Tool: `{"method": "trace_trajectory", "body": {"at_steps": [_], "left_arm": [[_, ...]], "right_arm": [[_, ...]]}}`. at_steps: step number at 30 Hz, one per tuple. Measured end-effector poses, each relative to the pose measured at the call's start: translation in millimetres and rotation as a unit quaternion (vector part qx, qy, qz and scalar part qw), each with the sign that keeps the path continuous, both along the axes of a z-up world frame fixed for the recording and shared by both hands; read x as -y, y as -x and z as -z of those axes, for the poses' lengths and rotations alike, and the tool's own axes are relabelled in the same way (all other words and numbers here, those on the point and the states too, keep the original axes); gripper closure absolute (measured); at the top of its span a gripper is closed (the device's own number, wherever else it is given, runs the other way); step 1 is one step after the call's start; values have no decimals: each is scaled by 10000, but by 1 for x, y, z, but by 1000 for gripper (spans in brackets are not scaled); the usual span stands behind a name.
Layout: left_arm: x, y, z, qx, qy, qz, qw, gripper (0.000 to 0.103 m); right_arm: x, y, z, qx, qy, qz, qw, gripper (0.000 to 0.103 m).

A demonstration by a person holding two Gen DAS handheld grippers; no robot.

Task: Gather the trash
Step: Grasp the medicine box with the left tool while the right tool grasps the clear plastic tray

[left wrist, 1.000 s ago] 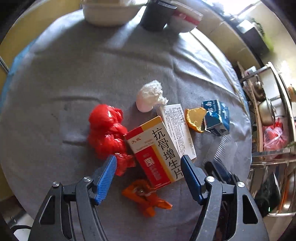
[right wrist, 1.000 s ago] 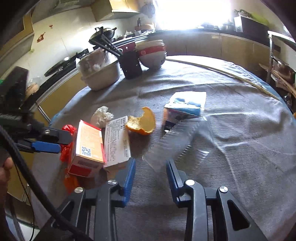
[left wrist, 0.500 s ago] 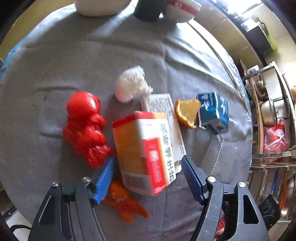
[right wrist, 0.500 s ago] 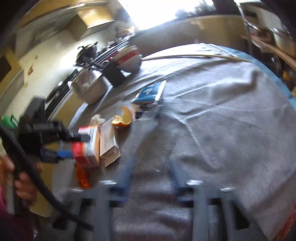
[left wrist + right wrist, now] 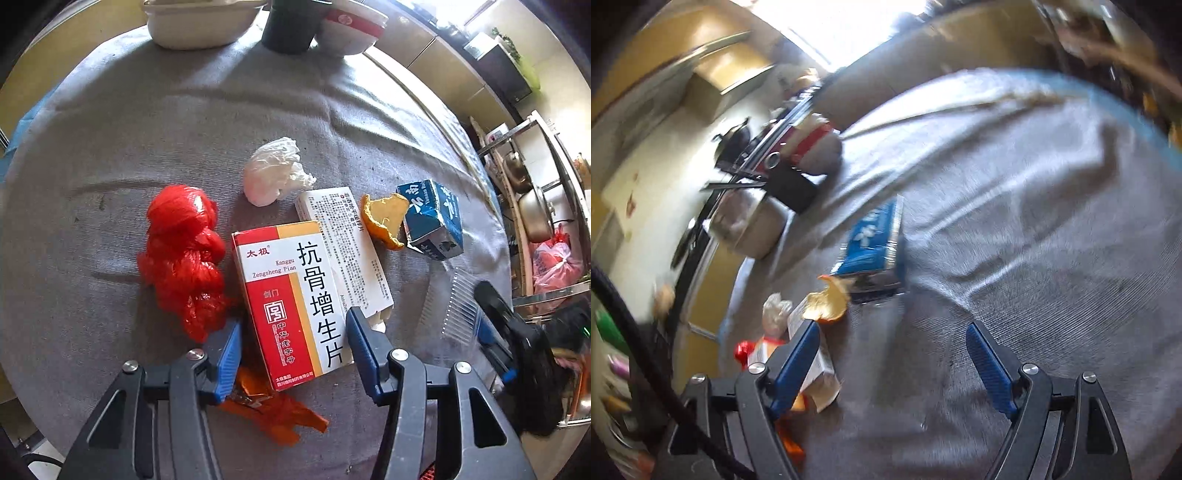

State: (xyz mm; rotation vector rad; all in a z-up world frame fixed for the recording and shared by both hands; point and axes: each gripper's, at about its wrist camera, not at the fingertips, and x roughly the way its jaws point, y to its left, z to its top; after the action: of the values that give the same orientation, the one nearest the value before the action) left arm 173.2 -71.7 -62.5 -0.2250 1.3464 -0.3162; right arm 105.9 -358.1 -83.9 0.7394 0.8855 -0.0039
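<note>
Left wrist view shows the left tool (image 5: 293,345) with its jaws apart, straddling the near end of the red-and-white medicine box (image 5: 291,299), which lies flat on the grey-clothed surface (image 5: 147,129) beside a red plastic bag (image 5: 183,254). A clean pick probably means closing squarely on the box's 2 long sides — clear of the orange wrapper (image 5: 273,406) underneath. The right tool (image 5: 892,363) is spread wide and empty; its view is motion-blurred, so the clear ribbed plastic (image 5: 452,306) barely reads there.
</note>
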Motion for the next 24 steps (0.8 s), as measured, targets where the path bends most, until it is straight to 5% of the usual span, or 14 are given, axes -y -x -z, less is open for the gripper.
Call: {"method": "trace_trajectory", "body": {"at_steps": [4, 8, 12, 19, 24], "left_arm": [[-7, 8, -11, 179, 33, 10, 9998, 47], [-17, 22, -38, 640, -1, 15, 9980, 47], [-24, 40, -67, 1114, -137, 57, 9937, 47], [-21, 82, -82, 1312, -141, 381, 9905, 47], [-23, 99, -73, 1229, -198, 391, 9914, 47]], "right_arm": [[-5, -10, 9, -104, -61, -1, 9999, 27], [-23, -16, 5, -34, 67, -299, 9995, 74], [-49, -8, -9, 103, 621, -581, 9963, 86], [-63, 44, -43, 722, 798, -763, 9913, 88], [-45, 66, -47, 546, 450, -601, 9957, 83]]}}
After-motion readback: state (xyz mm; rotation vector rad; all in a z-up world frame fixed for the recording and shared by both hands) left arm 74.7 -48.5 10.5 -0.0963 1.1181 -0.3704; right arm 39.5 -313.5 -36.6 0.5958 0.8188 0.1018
